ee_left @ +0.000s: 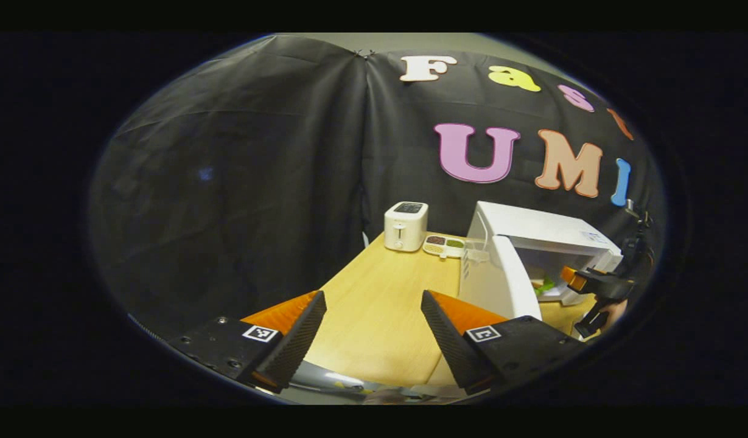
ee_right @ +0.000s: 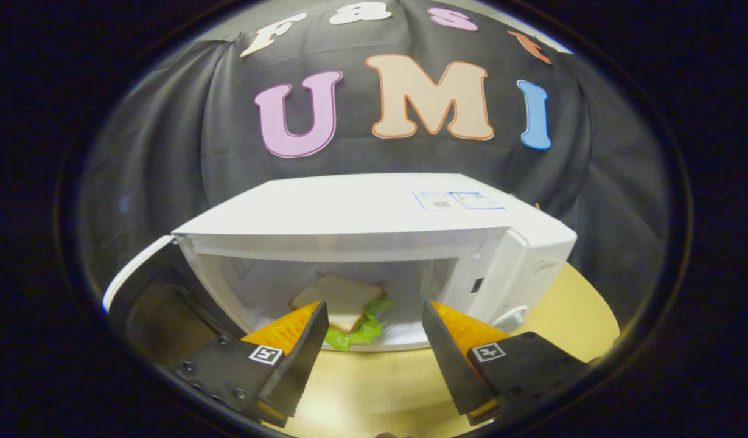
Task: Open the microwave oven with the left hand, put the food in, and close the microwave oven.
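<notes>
A white microwave oven (ee_right: 374, 213) stands on the wooden table with its door (ee_right: 136, 274) swung open to the left. Inside the cavity lies a sandwich (ee_right: 343, 304), white bread over green lettuce. My right gripper (ee_right: 374, 340) hovers open just in front of the cavity, nothing between its fingers. In the left gripper view the microwave (ee_left: 544, 237) sits at the right with its open door (ee_left: 501, 280) edge-on. My left gripper (ee_left: 374, 328) is open over the table, left of the door and apart from it. The right gripper (ee_left: 583, 283) shows at the oven's mouth.
A white toaster (ee_left: 405, 225) stands at the table's far end, with a small divided tray (ee_left: 444, 245) beside it. Light wooden tabletop (ee_left: 380, 304) stretches between my left gripper and the toaster. Black cloth walls close the booth behind.
</notes>
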